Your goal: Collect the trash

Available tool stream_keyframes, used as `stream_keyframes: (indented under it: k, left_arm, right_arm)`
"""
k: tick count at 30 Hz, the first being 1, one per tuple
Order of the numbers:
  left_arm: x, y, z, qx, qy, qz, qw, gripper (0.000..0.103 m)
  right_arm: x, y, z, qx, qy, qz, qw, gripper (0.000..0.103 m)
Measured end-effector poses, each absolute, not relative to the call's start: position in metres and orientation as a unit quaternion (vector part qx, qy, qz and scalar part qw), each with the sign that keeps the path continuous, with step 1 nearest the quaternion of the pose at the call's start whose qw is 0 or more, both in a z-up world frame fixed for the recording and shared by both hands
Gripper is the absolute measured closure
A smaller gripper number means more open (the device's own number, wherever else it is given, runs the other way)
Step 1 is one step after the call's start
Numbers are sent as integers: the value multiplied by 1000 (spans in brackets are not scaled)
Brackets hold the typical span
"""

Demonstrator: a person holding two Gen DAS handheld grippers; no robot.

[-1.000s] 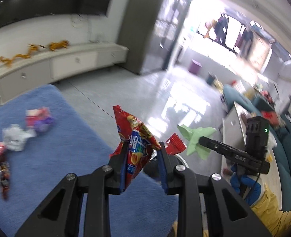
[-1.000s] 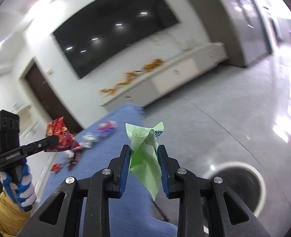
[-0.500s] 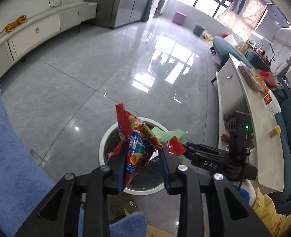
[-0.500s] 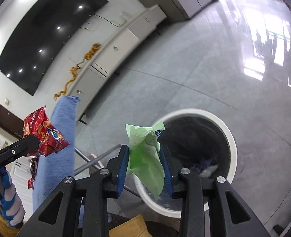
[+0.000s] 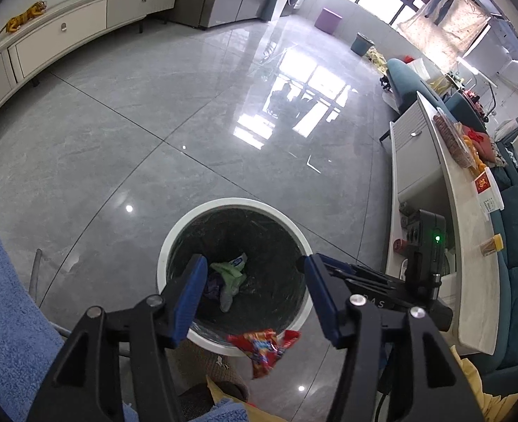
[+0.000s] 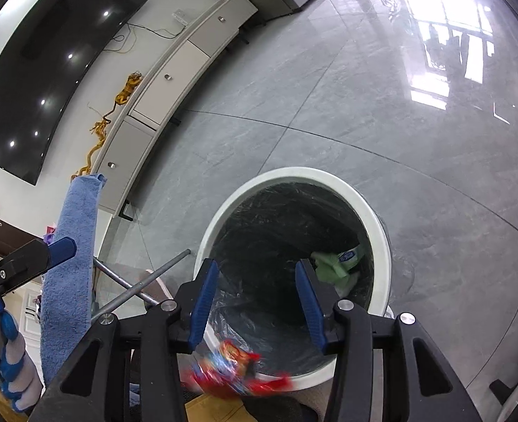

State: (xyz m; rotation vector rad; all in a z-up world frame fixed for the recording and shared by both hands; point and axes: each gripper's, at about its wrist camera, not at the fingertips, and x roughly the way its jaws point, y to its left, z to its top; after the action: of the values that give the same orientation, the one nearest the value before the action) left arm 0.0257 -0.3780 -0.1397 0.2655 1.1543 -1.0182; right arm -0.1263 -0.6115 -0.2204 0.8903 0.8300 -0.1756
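1. Your left gripper (image 5: 255, 292) is opening, nothing between its pads.
2. The red snack wrapper (image 5: 264, 346) is at the white bin (image 5: 174, 232) near rim.
3. Your right gripper (image 6: 255, 302) is opening, empty; the green wrapper (image 6: 333, 267) lies inside the bin.

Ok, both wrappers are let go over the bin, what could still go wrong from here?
1. The red snack wrapper is at the near rim of the white bin, not clearly over the opening; it may land on the floor beside it.
2. The green wrapper is already inside, so only the red one needs watching.
3. Both the left gripper and right gripper have opening jaws with nothing between them; a missed wrapper would need another pickup.
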Motion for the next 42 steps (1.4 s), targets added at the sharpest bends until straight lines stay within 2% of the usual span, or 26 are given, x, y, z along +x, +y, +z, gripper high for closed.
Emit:
stream_keyframes:
  k: [15,20,23,28,33,37,42]
  left_arm:
    - [28,-274,-86,51,478,-435,761,47]
    - [29,-246,-85,34,478,-424,768,47]
    - [33,-236,-92,23,488,-415,768,47]
    - [38,-230,-100,25,499,-396,771,47]
    - [41,-236,-106,44,505,-378,775,47]
    - [41,-251,-114,57,517,-370,770,47]
    - [38,-271,-127,72,537,-371,755,47]
  right_arm:
    - [-139,-582,-166,363,369,-98,850,58]
    - [-173,-584,-175,358,388,-132,839,52]
    - [-197,-586,-211,369,431,-161,808,52]
    - [-220,-583,-318,410,529,-165,724,51]
    - [-219,-576,-424,454,588,-152,653,51]
    - [-209,-571,-481,474,612,-141,617,51]
    - [-209,-572,-523,484,629,-140,592,51]
